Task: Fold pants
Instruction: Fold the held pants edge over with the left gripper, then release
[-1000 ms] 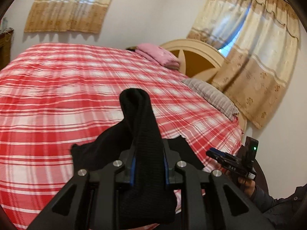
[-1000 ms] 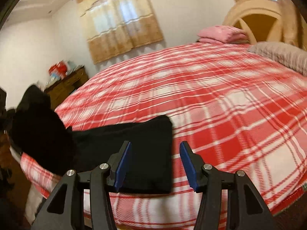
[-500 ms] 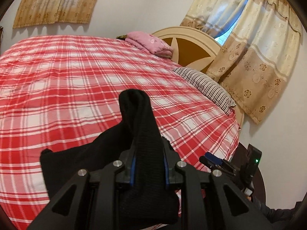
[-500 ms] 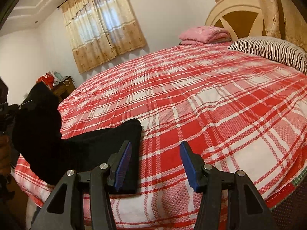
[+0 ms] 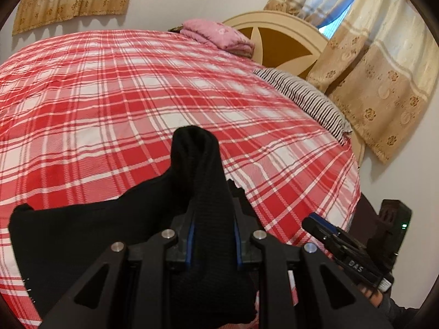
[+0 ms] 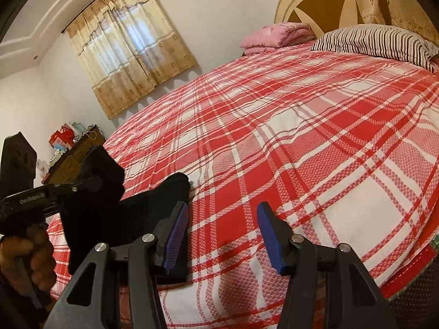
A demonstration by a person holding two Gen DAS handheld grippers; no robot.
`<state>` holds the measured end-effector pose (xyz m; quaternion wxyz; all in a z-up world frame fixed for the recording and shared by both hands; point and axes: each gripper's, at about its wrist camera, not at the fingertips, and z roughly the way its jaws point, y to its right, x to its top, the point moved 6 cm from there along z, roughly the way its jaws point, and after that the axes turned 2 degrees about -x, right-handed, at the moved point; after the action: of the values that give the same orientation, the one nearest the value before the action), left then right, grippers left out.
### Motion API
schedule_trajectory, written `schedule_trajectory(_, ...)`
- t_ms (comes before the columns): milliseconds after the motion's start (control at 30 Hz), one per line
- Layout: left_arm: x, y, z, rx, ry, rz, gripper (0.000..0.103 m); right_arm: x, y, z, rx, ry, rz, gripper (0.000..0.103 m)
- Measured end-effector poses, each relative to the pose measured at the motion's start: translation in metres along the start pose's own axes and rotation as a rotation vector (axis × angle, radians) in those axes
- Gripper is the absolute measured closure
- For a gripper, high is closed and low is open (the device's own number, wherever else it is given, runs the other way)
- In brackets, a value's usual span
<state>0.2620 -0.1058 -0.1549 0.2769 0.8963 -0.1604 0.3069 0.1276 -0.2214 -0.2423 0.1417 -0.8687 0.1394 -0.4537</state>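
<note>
The black pants [image 5: 87, 227] lie partly on the red plaid bed [image 5: 109, 104] near its front edge. My left gripper [image 5: 212, 235] is shut on a bunched fold of the pants, which sticks up between the blue pads and hangs down below them. In the right wrist view the same pants [image 6: 153, 205] trail from the left gripper [image 6: 68, 189], held by a hand at the far left. My right gripper [image 6: 222, 235] stands open over the bedspread, nothing between its fingers, its left finger just right of the pants' edge.
A striped pillow [image 6: 376, 41] and a folded pink blanket [image 6: 277, 37] lie by the headboard [image 5: 277, 41]. Curtains [image 5: 378, 63] hang on the right wall. A wooden dresser [image 6: 74, 159] with clutter stands beyond the bed's far side. The right gripper [image 5: 329, 233] shows at the left wrist view's lower right.
My left gripper has moved over the bed with the pants, dragging the cloth leftward in the right wrist view. The right gripper shifted a little and rolled; its jaws stay open.
</note>
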Motion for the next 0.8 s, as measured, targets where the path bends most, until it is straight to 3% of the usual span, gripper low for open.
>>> schedule_trajectory(300,-0.011,0.008,0.031,0.1,-0.032,0.09,0.08,0.0,-0.001,0.002,-0.004,-0.001,-0.011,0.049)
schedule_trajectory(600,-0.018,0.037,0.03,0.056,-0.053,0.14,0.075,0.001,-0.001,0.001,0.006,0.003,-0.005,0.049)
schedule_trajectory(700,-0.017,0.051,0.01,0.043,-0.004,0.19,0.053,0.002,0.001,-0.001,0.02,0.012,0.009,0.049)
schedule_trajectory(733,-0.017,0.053,0.004,0.04,0.014,0.196,0.041,0.002,0.001,-0.002,0.026,0.017,0.012,0.049)
schedule_trajectory(800,-0.018,0.05,-0.012,0.054,0.05,0.217,0.036,0.004,-0.001,-0.006,0.056,0.03,0.012,0.049)
